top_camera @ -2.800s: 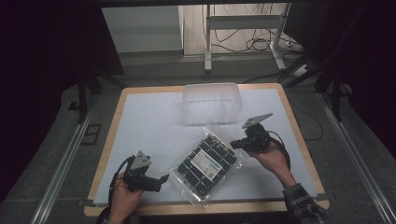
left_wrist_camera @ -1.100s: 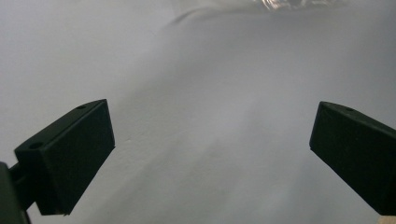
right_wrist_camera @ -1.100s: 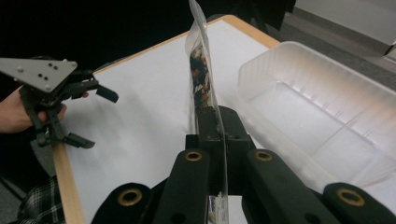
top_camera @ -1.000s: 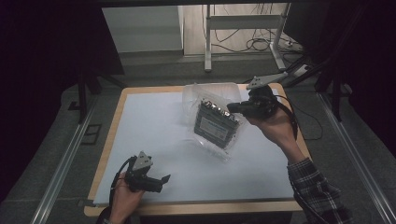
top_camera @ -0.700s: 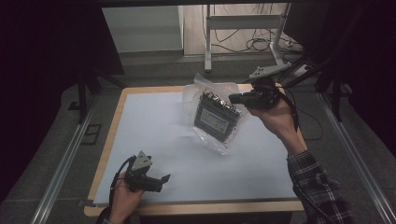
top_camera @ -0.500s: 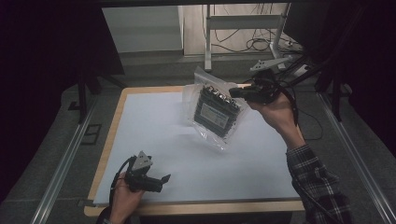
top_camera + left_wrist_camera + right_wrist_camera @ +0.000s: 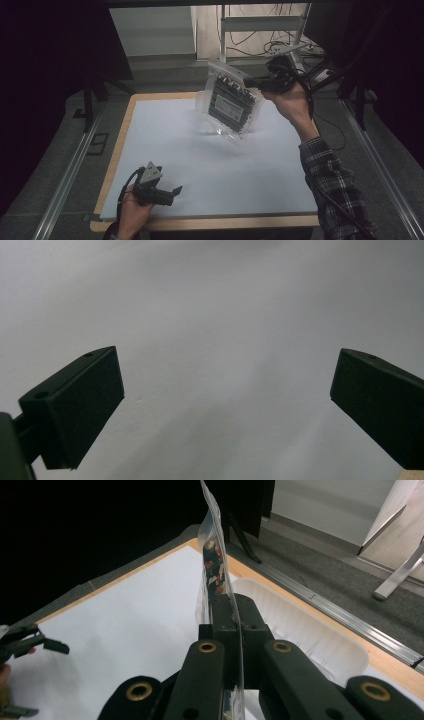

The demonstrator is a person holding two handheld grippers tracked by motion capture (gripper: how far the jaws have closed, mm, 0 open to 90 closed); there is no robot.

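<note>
- High view: the right gripper (image 7: pixel 251 81) is up in the air over the far side of the table (image 7: pixel 115 165), clamped on the edge of a clear, crinkly plastic bag (image 7: pixel 231 99). The bag hangs tilted and is packed with dark, flat, blocky pieces that look like little boards; there's a pale strip on them, but any writing is too small to read. The table has a light wooden rim with a smooth white sheet (image 7: pixel 210 165) on top. The left gripper (image 7: pixel 172 192) sits low at the near left corner, jaws apart with nothing in them.
- Left gripper view: two matte black wedge-shaped jaws standing wide, with plain white sheet (image 7: pixel 220 340) between them and a sliver of wooden edge in the corner.
- Right gripper view: here you see the bag (image 7: pixel 212 565) edge-on, a thin glossy film pinched tight between the black jaws, with brass-coloured rivets on the arms. A white ribbed plastic tub (image 7: pixel 300 630) sits just below it, and the left gripper (image 7: pixel 50 645) shows far off.
</note>
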